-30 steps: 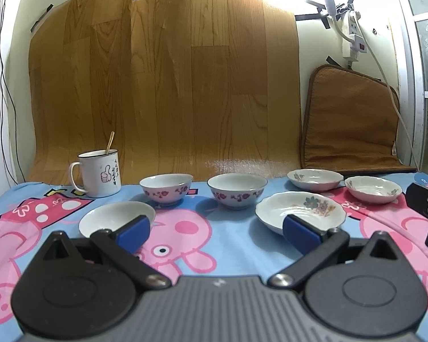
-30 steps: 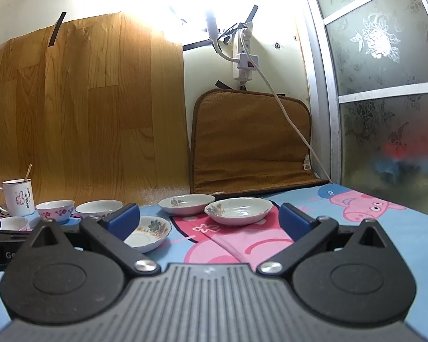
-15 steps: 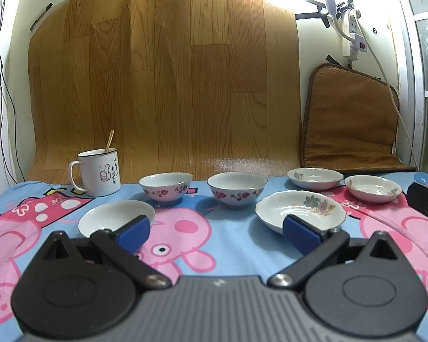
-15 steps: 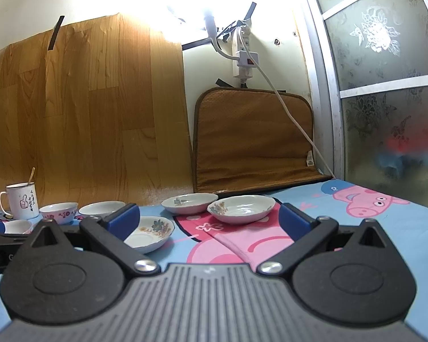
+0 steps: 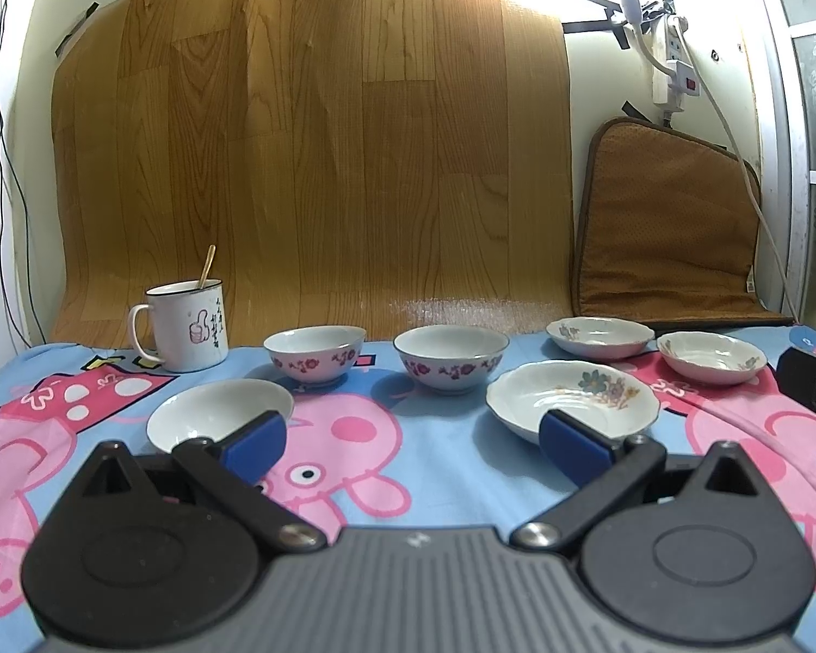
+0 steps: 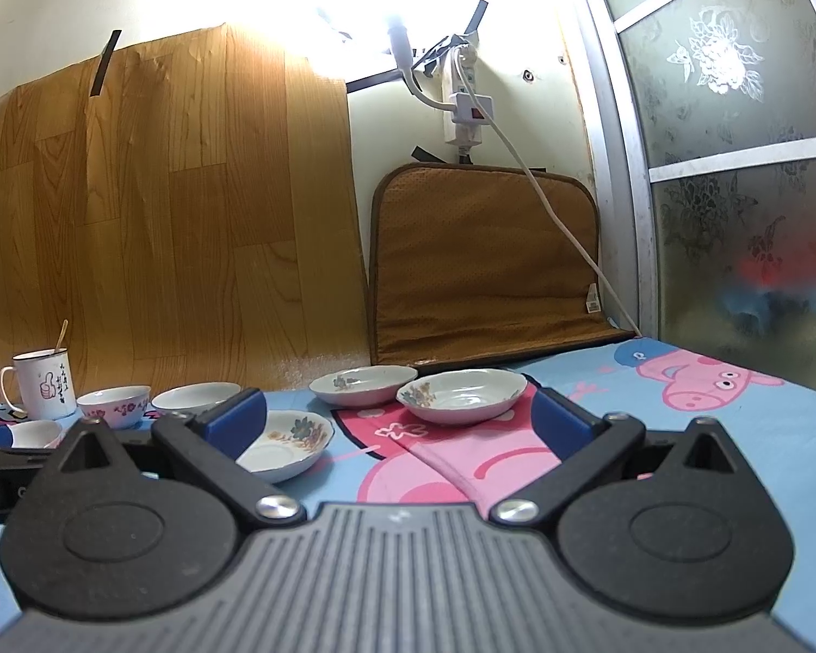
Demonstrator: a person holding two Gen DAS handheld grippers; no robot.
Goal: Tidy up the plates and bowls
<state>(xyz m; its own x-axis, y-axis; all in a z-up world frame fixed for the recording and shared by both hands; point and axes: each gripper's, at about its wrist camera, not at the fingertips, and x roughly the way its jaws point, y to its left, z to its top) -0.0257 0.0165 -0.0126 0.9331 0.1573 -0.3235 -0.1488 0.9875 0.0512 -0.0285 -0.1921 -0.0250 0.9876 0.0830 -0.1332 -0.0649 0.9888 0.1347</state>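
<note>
Hovering low over the cloth [image 5: 435,495], both grippers gaping wide, gripping nothing. Ahead of the left gripper [image 5: 410,438], going left to right: mug [image 5: 190,326], plain bowl [image 5: 217,416] by the left fingertip, two flowered bowls [image 5: 314,352] [image 5: 450,357], big plate [image 5: 571,394] by the right fingertip. Sitting ahead of the right gripper [image 6: 397,419]: two small plates [image 6: 362,385] [image 6: 462,396], touching.

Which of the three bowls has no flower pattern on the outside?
The plain white bowl, nearest the left tongs, in front of the mug. The two bowls behind it carry red flowers around their sides.
</note>
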